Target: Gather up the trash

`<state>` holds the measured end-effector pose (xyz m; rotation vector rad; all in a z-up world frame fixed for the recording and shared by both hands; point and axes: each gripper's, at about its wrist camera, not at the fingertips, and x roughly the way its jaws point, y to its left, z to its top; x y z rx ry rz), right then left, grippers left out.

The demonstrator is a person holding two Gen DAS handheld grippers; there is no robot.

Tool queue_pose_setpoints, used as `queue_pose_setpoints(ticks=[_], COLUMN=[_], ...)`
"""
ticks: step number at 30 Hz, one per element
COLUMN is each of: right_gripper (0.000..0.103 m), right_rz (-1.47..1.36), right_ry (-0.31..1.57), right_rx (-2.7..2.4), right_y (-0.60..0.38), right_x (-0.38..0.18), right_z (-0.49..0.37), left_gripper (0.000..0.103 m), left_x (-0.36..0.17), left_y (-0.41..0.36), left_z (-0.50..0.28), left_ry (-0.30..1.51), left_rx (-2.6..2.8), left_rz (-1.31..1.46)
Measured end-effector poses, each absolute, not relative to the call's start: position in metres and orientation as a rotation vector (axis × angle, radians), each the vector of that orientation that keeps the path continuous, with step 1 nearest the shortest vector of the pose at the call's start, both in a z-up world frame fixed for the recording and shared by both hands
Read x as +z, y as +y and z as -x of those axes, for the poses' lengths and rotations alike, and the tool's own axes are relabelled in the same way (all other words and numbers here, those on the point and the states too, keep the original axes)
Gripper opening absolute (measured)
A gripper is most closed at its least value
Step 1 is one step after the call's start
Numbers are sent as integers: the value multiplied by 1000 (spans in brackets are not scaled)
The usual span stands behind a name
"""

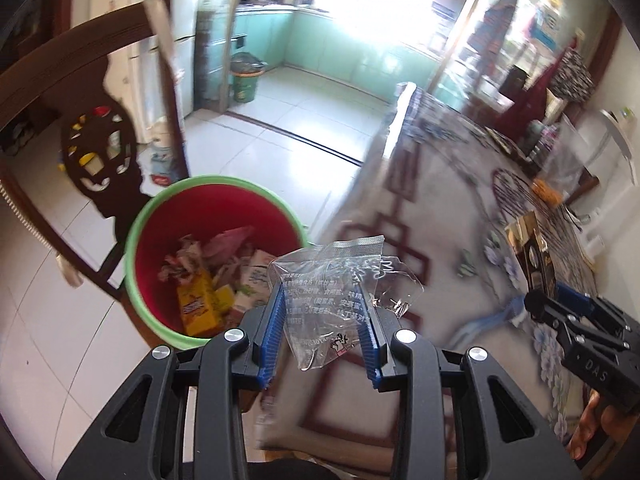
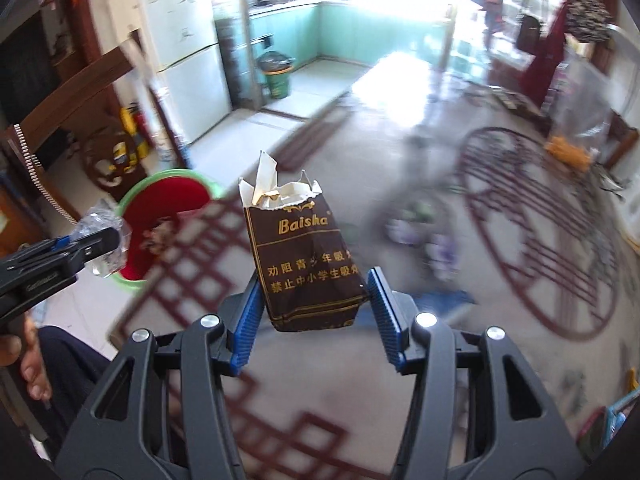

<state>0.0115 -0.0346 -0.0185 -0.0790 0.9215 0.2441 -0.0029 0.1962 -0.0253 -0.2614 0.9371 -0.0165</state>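
Note:
My left gripper [image 1: 326, 300] is shut on a clear plastic wrapper [image 1: 332, 276] with printed text, held over the table edge just right of the red bin [image 1: 200, 216] with a green rim. The bin holds several cartons and wrappers. My right gripper [image 2: 314, 292] is shut on a brown Baisha cigarette pack [image 2: 306, 256] with its top torn open, held above the table. The right gripper also shows in the left wrist view [image 1: 536, 304], with the pack [image 1: 532, 256]. The left gripper [image 2: 108, 240] and the bin [image 2: 168, 196] show in the right wrist view.
A dark wooden chair [image 1: 100, 148] stands behind the bin. The table [image 1: 440, 184] has a patterned cloth with red lines and flowers. A clear bag with orange contents [image 2: 568, 152] lies at the table's far right. A green bin [image 1: 246, 80] stands in the kitchen doorway.

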Motion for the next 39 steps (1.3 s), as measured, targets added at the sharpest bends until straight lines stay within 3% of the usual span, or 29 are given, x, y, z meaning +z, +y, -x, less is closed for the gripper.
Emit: queue_pose_setpoints(ticks=[8,9,10,12,13,18,20,22,32,39], right_gripper=[50,50,51,58,66,76,91,97,98,98], right_rz=[29,22,12,3,10,2,5,-4,7,6], right_ry=[965,966,965,961,952,878,830,798,687,472], right_rx=[449,466,489,526,513,439,378,339,129,-42], right_y=[45,51,58,67,67,34,7,-16,-120,-159], right_x=[-27,-27,-27,-24,-23,-5,6,15,56,80], right_z=[-46,-49,-53,-60,-61,-41,-27,-18,34,65], left_gripper=[37,49,70,85,85,90,93,95,95,95], left_x=[-37,-39,-39,-38,-38,-31,-26,-19,21,53], left_y=[258,263,266,271,273,264,251,230,131,82], left_z=[-21,-25,-27,-30,-29,-17,-10,-4,12,26], left_ry=[940,942,938,915,909,886,862,838,698,533], left_rx=[143,153,168,195,199,168,140,89,-84,-69], left_rz=[313,320,328,344,350,386,377,343,283,178])
